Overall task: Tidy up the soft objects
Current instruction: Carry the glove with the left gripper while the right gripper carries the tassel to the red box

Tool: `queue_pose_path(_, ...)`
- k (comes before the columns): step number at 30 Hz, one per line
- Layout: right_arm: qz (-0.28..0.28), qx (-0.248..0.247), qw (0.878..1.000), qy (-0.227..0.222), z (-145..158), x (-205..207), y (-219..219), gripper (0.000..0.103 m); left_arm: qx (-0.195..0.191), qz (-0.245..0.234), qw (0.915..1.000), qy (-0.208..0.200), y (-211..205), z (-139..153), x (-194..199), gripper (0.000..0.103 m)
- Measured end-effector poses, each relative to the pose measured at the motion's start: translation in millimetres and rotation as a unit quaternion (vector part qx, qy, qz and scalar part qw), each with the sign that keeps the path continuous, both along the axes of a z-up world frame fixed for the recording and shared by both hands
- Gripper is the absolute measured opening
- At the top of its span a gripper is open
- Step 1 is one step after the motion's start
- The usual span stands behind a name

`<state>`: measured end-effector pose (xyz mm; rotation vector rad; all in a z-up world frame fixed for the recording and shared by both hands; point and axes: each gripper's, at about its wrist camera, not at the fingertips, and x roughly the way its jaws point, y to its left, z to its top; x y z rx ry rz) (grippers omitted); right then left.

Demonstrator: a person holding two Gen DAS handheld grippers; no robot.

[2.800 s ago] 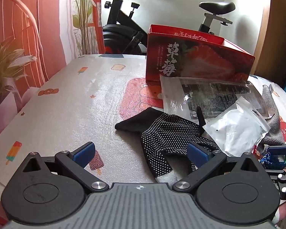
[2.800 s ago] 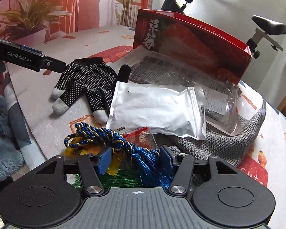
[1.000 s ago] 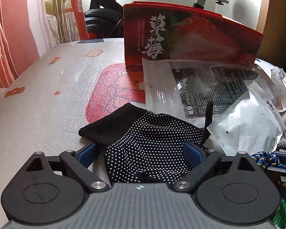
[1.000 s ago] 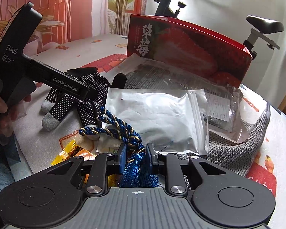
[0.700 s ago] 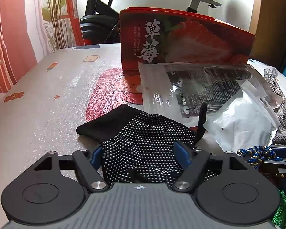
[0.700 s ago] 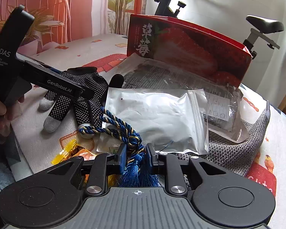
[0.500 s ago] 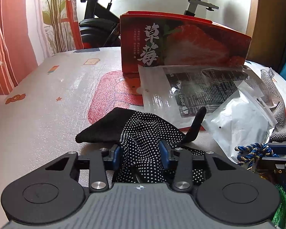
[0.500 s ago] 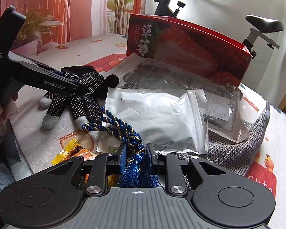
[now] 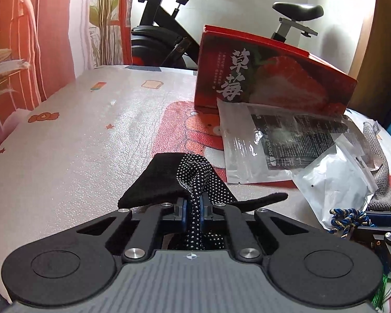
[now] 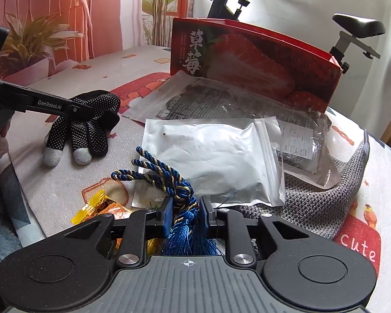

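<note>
My left gripper (image 9: pixel 193 207) is shut on a black glove with white dots (image 9: pixel 195 180), pinching its middle and lifting it off the table; the glove's grey fingertips (image 10: pixel 50 155) hang down in the right wrist view. My right gripper (image 10: pixel 186 214) is shut on a blue tassel with a blue-and-gold cord (image 10: pixel 156 173), held just above the table. The tassel's cord also shows in the left wrist view (image 9: pixel 348 217). A grey knitted cloth (image 10: pixel 323 203) lies on the right under the bags.
A red strawberry box (image 9: pixel 271 78) stands open at the back. A clear printed bag (image 9: pixel 286 140) and a white foil bag (image 10: pixel 216 156) lie in front of it. A yellow candy wrapper (image 10: pixel 96 206) lies near my right gripper. An exercise bike stands behind the table.
My left gripper has closed fully on the glove and raised it, bunching the fabric. My right gripper has stayed shut on the tassel and lifted slightly.
</note>
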<state>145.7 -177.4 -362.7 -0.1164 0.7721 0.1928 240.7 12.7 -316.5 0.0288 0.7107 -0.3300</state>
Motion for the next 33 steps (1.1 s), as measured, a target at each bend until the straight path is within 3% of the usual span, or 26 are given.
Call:
queue_pose_path(8,-0.004,0.009,1.000,0.005,2,2,-2,0.019,-0.019,-0.003,0.9998,-0.009,0,9,-4,0.010)
queue_pose_path(25,-0.025,0.055,0.998,-0.029,30,0,-17,0.018,-0.051,-0.006,0.9985,-0.019,11,37,-11,0.010)
queue_pose_path(33,-0.033,0.092,0.994,-0.041,57,20,-38,0.018,-0.075,-0.018,0.9963,-0.036,10,78,10,0.010)
